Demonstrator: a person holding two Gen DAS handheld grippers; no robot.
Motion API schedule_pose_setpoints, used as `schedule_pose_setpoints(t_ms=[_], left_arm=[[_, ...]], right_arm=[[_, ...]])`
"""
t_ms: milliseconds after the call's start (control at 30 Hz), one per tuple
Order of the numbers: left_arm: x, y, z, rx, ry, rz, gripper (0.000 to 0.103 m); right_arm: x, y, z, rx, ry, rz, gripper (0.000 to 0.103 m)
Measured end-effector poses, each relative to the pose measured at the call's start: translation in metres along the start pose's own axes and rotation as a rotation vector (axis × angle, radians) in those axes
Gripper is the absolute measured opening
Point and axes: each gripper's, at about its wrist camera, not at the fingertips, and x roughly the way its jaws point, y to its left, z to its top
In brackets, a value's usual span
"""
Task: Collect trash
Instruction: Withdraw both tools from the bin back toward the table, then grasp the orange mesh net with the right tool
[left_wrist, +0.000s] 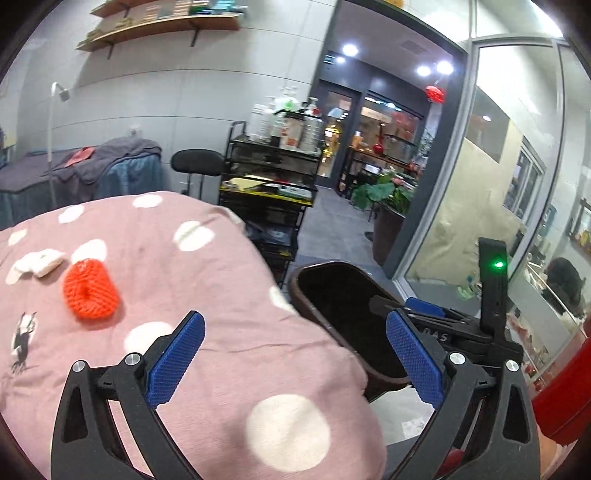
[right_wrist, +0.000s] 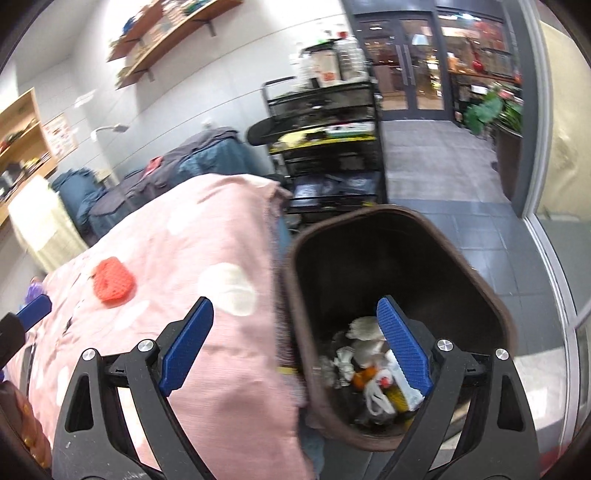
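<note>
On the left of the pink spotted quilt (left_wrist: 229, 295) we see a white crumpled tissue (left_wrist: 40, 263), and just right of it, apart, an orange foam net (left_wrist: 90, 290). Our left gripper (left_wrist: 293, 363) hangs near the quilt's right edge with its blue pads spread wide, nothing between them. Farther right, the brown trash bin (right_wrist: 491, 306) stands against the quilt's side, with white and orange scraps at its bottom. Our right gripper (right_wrist: 295, 349) hovers over the bin's rim, also gaping wide and carrying nothing.
</note>
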Motion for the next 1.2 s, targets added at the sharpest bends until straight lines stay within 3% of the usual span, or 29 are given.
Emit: schedule_pose_setpoints(t_ms=[267,733,1033,1200], left_arm=[[-0.027,0.054,-0.011,-0.069,-0.008,0.128,0.097],[-0.063,0.160,-0.042,-0.185,0.034,0.341,0.097],[-0.068,0.212,-0.043,-0.231,0.074,0.396,0.097],[-0.063,0.234,-0.035,-0.222,0.096,0.423,0.097]], right_arm=[[0.011,0.060,0.005,-0.091,0.026,0.115,0.089],[0.048,0.181,0.002,-0.288,0.172,0.303,0.089],[0.104,0.254,0.011,-0.348,0.301,0.388,0.089],[0.147,0.295,0.011,-0.390,0.375,0.378,0.089]])
